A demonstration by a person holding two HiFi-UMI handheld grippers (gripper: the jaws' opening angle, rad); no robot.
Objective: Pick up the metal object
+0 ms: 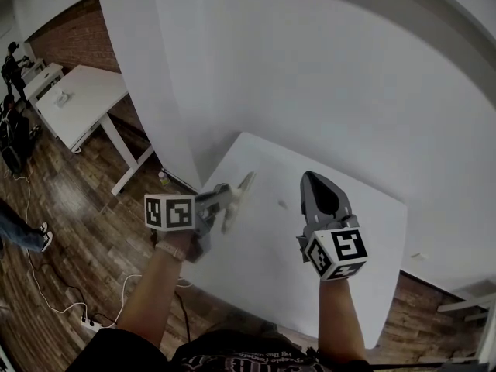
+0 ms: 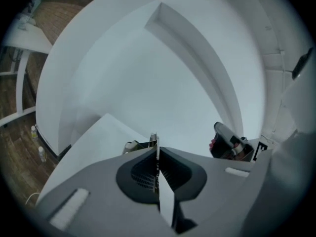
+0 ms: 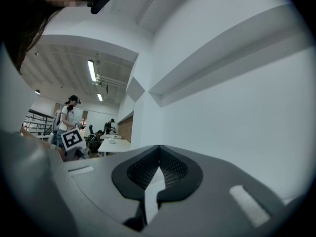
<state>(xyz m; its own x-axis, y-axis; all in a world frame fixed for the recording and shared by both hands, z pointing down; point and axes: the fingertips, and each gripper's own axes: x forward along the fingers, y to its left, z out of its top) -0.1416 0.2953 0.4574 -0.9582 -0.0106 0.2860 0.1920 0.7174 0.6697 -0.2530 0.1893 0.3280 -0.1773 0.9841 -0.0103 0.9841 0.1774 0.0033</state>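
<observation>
The metal object (image 1: 246, 186) is a thin flat pale strip, and my left gripper (image 1: 230, 198) is shut on it above the left edge of the white table (image 1: 263, 270). In the left gripper view the metal object (image 2: 153, 139) shows edge-on and sticks up past the closed tips of the left gripper (image 2: 156, 150). My right gripper (image 1: 311, 181) hovers over the table's middle, to the right of the strip, shut with nothing between its jaws. The right gripper (image 3: 159, 148) points at the white wall in its own view.
A white wall (image 1: 310, 68) rises just behind the table. A small speck (image 1: 283, 204) lies on the tabletop. On the wooden floor to the left stand a white desk (image 1: 77, 103) and a small bottle (image 1: 163, 178), with cables (image 1: 54, 301) nearer me. People (image 3: 66, 117) stand far off.
</observation>
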